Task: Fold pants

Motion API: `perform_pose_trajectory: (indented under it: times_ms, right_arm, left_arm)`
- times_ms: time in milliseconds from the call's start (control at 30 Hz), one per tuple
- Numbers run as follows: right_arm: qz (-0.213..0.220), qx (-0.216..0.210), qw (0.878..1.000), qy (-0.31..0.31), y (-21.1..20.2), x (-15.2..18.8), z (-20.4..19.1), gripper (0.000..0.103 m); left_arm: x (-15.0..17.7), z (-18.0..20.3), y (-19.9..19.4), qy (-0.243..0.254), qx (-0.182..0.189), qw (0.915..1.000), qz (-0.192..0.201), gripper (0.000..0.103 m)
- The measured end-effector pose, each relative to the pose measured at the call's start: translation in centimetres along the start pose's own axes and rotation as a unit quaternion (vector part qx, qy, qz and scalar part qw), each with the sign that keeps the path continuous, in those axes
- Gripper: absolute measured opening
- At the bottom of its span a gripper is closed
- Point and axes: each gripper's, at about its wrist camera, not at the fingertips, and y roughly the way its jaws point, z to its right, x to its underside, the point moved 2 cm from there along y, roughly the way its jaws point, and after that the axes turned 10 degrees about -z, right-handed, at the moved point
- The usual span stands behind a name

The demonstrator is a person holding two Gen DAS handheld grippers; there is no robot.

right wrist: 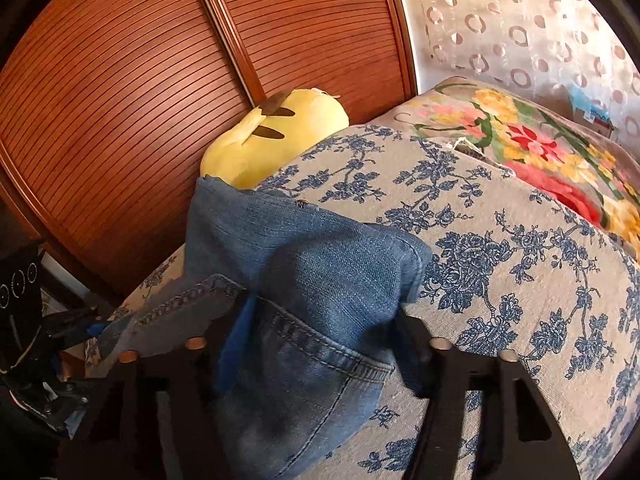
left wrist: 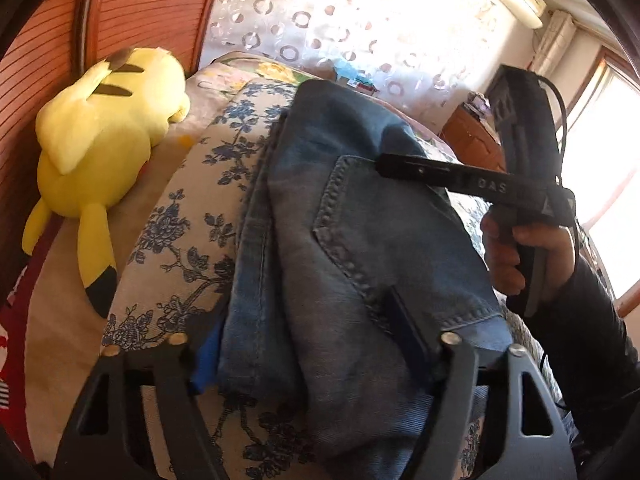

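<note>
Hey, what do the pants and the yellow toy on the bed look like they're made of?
Pants: blue denim, matte and faded, with a visible twill weave and thick stitched pocket seams. Yellow toy: apparently soft plush fabric, fuzzy and unshiny, its body rounded like stuffing.

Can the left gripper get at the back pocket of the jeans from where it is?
Probably yes. The jeans lie between the left gripper's fingers, and the back pocket faces up just ahead. Only the right gripper's finger crosses its far corner.
</note>
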Motion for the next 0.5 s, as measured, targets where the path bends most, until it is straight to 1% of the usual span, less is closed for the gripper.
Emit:
perform_pose_trajectory:
  times_ms: [33,67,100,133,167,200,233,300,400,467,500]
  right_arm:
    - [0.002,0.000,1.000,-0.002,-0.2,0.1,-0.2,0.049]
    - [0.006,0.003,1.000,-0.004,-0.4,0.1,-0.3,0.043]
    - [0.009,0.005,1.000,-0.004,-0.7,0.3,-0.4,0.039]
    - [0.013,0.006,1.000,-0.004,-1.0,0.4,-0.4,0.036]
    - [0.020,0.006,1.000,-0.002,-1.4,0.5,-0.5,0.032]
    - [0.028,0.005,1.000,0.002,-2.0,0.6,-0.6,0.029]
    - [0.037,0.005,0.999,0.004,-2.6,0.7,-0.7,0.028]
    - [0.054,0.012,0.998,0.000,-4.0,1.2,-1.2,0.026]
    - [0.067,0.028,0.997,0.006,-5.9,2.4,-1.5,0.026]
    - [0.065,0.040,0.997,0.009,-6.2,3.2,-1.5,0.026]
    - [0.059,0.045,0.997,0.010,-5.9,3.6,-1.4,0.028]
  left_arm:
    - [0.0,0.2,-0.1,0.003,0.001,1.0000,0.000,0.063]
    - [0.1,0.4,-0.2,0.007,-0.001,1.0000,0.001,0.061]
    - [0.1,0.6,-0.3,0.014,-0.006,0.9999,0.002,0.054]
    - [0.1,1.0,-0.5,0.022,-0.009,0.9997,0.004,0.044]
    - [0.0,1.1,-0.8,0.026,-0.010,0.9996,0.005,0.039]
    - [-0.1,1.4,-1.0,0.031,-0.013,0.9994,0.005,0.030]
    - [-0.2,1.7,-1.1,0.037,-0.012,0.9992,0.003,0.023]
    - [-0.2,2.1,-1.2,0.045,-0.009,0.9989,0.002,0.018]
    - [-0.3,2.8,-1.3,0.058,-0.003,0.9983,0.003,0.016]
    - [-0.3,3.3,-1.0,0.068,-0.009,0.9976,0.003,0.014]
    - [-0.3,3.4,-0.9,0.071,-0.013,0.9974,0.003,0.014]
